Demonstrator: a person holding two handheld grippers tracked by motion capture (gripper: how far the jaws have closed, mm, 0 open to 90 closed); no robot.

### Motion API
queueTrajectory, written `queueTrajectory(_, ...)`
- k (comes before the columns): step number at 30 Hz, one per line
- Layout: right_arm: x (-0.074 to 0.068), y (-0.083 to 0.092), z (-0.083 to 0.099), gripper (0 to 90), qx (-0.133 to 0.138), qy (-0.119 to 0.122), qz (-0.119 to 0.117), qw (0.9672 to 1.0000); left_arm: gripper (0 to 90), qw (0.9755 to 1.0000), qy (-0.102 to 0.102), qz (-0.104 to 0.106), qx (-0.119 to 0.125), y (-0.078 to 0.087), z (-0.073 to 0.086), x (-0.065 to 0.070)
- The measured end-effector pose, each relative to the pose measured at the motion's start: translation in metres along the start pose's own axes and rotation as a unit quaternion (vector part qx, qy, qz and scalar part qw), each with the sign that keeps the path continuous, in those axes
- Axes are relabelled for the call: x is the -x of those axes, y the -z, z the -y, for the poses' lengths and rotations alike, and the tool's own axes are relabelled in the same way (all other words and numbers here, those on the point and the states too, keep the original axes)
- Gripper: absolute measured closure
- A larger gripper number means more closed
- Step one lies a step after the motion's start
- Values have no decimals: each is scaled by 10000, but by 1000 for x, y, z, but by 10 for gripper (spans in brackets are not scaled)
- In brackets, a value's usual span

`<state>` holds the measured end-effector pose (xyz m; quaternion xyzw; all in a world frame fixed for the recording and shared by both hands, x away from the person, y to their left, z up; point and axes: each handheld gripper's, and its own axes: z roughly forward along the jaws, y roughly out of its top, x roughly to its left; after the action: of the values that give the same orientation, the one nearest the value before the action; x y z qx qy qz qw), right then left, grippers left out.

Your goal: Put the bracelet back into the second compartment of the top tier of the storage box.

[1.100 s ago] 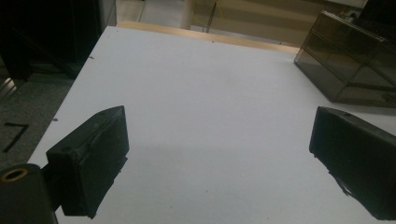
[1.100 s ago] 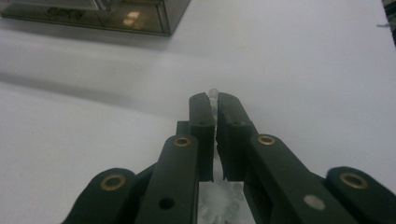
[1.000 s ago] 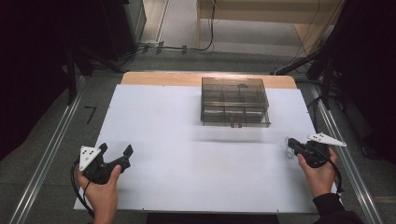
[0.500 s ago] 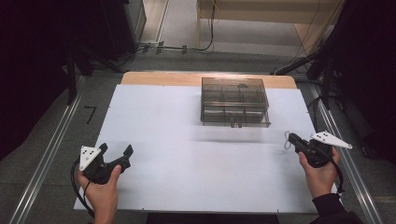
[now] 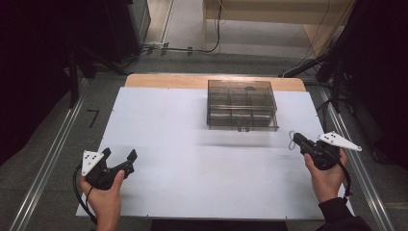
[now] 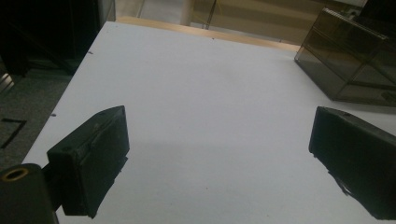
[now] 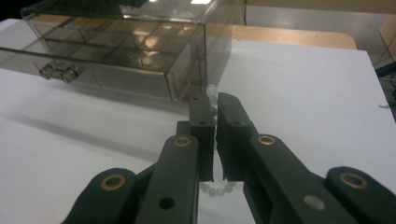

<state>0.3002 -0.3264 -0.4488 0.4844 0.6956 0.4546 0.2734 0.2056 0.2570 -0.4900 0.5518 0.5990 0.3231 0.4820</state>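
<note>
Two grippers work at the white table (image 5: 192,159), one at each side of it. At the left, the left gripper (image 5: 118,156) rests low near the table's near-left corner with its jaws spread wide and nothing between them; in the left gripper view only bare tabletop lies between the two black pads, which suggests this hand is parked out of the way, ready but idle. Farther back, just right of the middle, stands the smoky clear drawer box (image 5: 242,104), its drawers shut and a small pull handle (image 7: 58,71) on the front, set close enough for either hand to reach. At the right, the right gripper (image 5: 294,138) is held just above the table near its right edge, jaws pressed together on a string of pale beads (image 7: 216,190); in the right gripper view the beads peek out above the tips and hang in a loop below them. Pinching the strand at one spot lets it dangle free, and the jaws point toward the box, likely where the beads belong.
</note>
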Motion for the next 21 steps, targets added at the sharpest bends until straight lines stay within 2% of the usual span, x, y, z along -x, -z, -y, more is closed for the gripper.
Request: queueTrajectory(21,-18,-3,-22,831,310,-2,-283,9991,53,10000,9,3,-18,0,0,-1)
